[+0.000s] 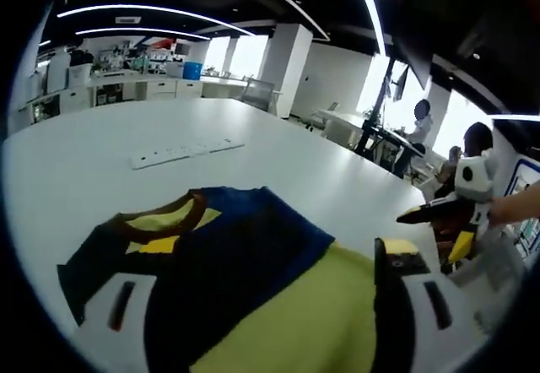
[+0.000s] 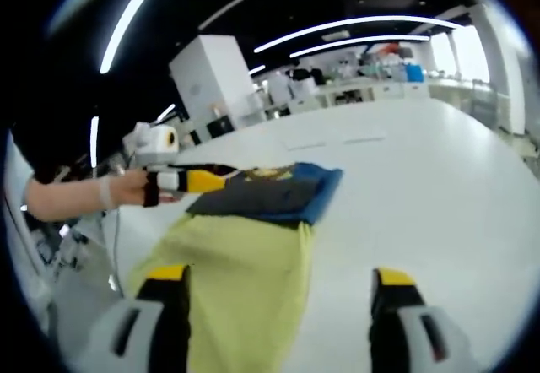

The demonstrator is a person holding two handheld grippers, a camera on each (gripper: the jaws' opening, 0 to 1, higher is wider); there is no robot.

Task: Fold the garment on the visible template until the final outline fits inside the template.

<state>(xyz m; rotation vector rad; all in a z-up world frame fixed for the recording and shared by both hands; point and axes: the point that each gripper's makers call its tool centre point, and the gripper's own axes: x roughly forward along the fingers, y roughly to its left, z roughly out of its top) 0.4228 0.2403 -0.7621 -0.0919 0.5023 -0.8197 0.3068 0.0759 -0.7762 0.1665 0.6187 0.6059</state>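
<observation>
While both our grippers hang above the white table [image 1: 101,162], the garment [image 1: 253,289] lies flat on it, partly folded. It is a shirt with a dark navy and blue upper part, a yellow collar area with a brown neckline, and a yellow-green lower part. In the left gripper view its collar end points away from us toward the far side of the table, where a long white power strip [image 1: 186,152] lies well apart from it, and its long axis runs from that collar back toward our jaws. In the right gripper view the same shirt [image 2: 253,246] stretches from the near edge of the table out to the blue folded end.

Our left gripper [image 1: 278,301] has its jaws spread wide over the cloth, pinching nothing. Our right gripper [image 2: 278,305] is also spread wide, one jaw over the yellow-green cloth and the other over bare table. In the right gripper view the left gripper [image 2: 215,175] appears held in a hand [image 2: 126,189], its tip at the dark collar end; whether it touches the cloth there we cannot tell.
</observation>
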